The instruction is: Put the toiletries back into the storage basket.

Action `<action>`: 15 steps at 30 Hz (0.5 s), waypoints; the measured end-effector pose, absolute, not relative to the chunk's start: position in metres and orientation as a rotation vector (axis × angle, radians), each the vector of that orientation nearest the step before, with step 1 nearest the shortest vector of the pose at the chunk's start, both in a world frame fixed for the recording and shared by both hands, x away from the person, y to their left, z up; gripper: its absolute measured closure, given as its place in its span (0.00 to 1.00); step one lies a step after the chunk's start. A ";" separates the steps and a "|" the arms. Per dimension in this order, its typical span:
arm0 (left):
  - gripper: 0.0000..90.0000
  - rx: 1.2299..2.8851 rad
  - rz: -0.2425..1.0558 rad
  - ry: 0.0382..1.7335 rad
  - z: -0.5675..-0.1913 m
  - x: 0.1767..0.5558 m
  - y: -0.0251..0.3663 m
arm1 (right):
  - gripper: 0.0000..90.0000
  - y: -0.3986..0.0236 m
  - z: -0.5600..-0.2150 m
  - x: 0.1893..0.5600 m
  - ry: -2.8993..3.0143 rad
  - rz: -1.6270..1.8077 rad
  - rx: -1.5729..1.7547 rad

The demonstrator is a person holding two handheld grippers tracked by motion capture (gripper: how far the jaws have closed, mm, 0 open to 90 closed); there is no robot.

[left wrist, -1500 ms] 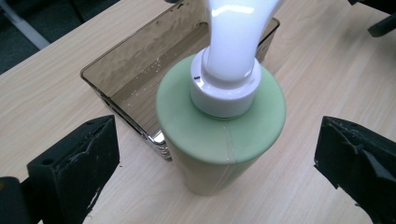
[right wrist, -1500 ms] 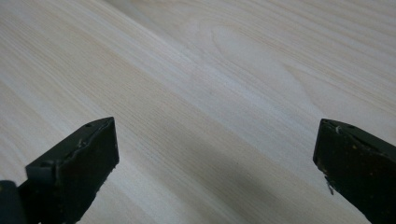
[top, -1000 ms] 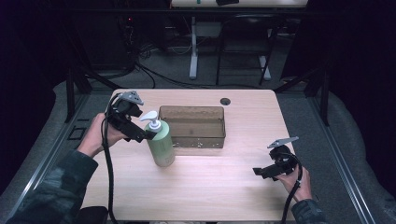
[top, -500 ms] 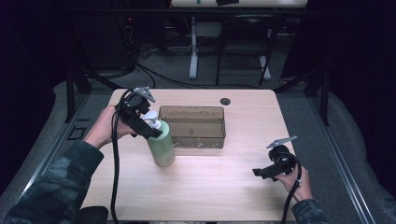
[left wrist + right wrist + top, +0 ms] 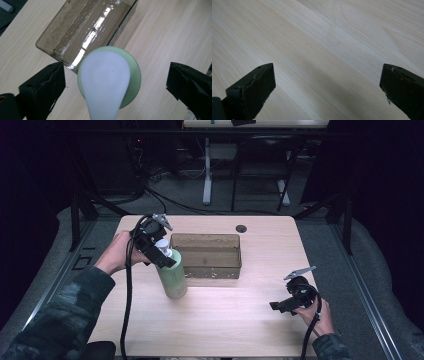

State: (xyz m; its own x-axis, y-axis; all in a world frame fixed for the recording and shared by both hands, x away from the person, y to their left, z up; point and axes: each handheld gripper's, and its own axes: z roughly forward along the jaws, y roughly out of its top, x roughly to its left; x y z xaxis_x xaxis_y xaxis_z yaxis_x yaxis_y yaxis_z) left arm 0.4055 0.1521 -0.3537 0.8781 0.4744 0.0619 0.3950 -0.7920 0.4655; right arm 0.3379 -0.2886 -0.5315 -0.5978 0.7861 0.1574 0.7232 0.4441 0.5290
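- Two grippers were in play; my left gripper point(image 5: 161, 251) hung over the bottle point(image 5: 173, 276), jaws wide and just closing slightly, pads clear of its pump point(image 5: 105, 80).
- The bottle stood just beside the bin point(image 5: 206, 256).
- My right gripper point(image 5: 278, 306) sat open above the table point(image 5: 225, 320).

Pump head point(image 5: 105, 82) cropped below (nozzle end)

One green pump bottle point(image 5: 173, 276), one clear brown bin point(image 5: 206, 255), two tongs: left point(image 5: 161, 254), right point(image 5: 280, 305), one worktop point(image 5: 235, 320).
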 end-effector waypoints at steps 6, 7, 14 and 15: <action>0.13 2.611 0.251 0.627 -0.352 0.406 0.153 | 0.00 -0.288 -0.533 0.338 2.583 0.853 1.346; 0.18 2.603 0.250 0.625 -0.351 0.407 0.154 | 0.00 -0.288 -0.533 0.338 2.582 0.852 1.346; 0.41 2.594 0.234 0.599 -0.345 0.410 0.158 | 0.00 -0.289 -0.534 0.338 2.587 0.837 1.360; 0.45 2.591 0.222 0.594 -0.345 0.410 0.158 | 0.00 -0.289 -0.534 0.338 2.589 0.836 1.362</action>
